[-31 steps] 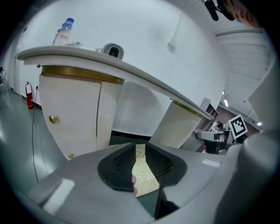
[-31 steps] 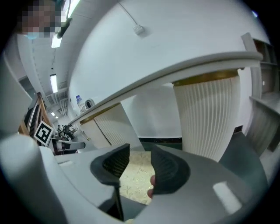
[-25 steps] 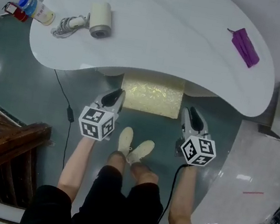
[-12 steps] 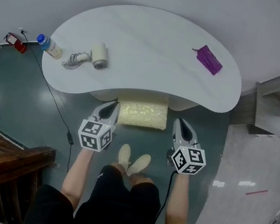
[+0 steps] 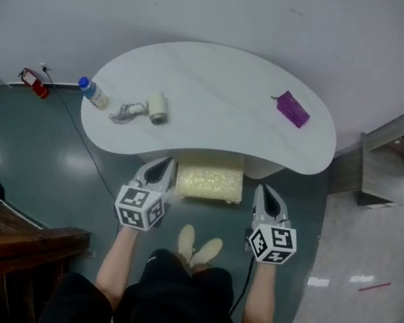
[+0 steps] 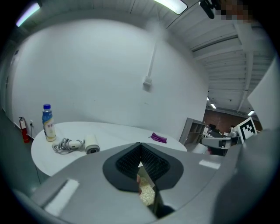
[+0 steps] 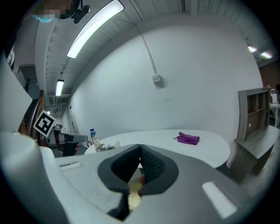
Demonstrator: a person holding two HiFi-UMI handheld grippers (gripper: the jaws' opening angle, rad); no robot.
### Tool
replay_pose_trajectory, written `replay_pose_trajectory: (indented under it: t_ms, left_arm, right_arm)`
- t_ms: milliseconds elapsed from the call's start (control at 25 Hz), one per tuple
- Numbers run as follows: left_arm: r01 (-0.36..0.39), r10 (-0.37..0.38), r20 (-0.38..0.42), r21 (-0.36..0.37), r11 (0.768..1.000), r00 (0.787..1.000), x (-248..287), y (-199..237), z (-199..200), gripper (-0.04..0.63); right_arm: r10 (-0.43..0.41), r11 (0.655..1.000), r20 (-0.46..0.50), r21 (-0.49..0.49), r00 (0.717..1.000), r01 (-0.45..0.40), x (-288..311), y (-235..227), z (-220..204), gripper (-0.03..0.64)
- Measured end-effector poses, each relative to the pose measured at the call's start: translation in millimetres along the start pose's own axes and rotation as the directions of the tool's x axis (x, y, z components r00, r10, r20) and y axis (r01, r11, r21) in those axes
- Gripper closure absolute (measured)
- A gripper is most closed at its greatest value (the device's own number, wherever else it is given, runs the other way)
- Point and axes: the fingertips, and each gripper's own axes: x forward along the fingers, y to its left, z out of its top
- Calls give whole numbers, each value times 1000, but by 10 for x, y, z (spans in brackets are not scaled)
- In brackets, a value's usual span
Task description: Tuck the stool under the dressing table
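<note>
The stool (image 5: 208, 183) sits partly under the worktop (image 5: 211, 105), its long axis along the front edge. The left gripper (image 5: 161, 165) and right gripper (image 5: 266, 192) are closed and empty, the right's jaws having just been closing.

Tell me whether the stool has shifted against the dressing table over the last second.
No. The stool still sits centred at the front edge of the dressing table, its rear tucked beneath; only the camera has pulled back.
</note>
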Motion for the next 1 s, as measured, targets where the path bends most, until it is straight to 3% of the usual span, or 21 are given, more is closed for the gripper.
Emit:
replay_pose_trajectory:
  t_ms: [480,1000]
  left_arm:
    - [-2,-1,49,50,999,999,-536,-26,301,588]
    - [2,-5,59,55,998,998,-873,-145,105,589]
  right_arm:
    - [1,998,56,-69,998,3,-285,371,338,614]
    - [6,998,67,-64,998,-2,-578,512,188,614]
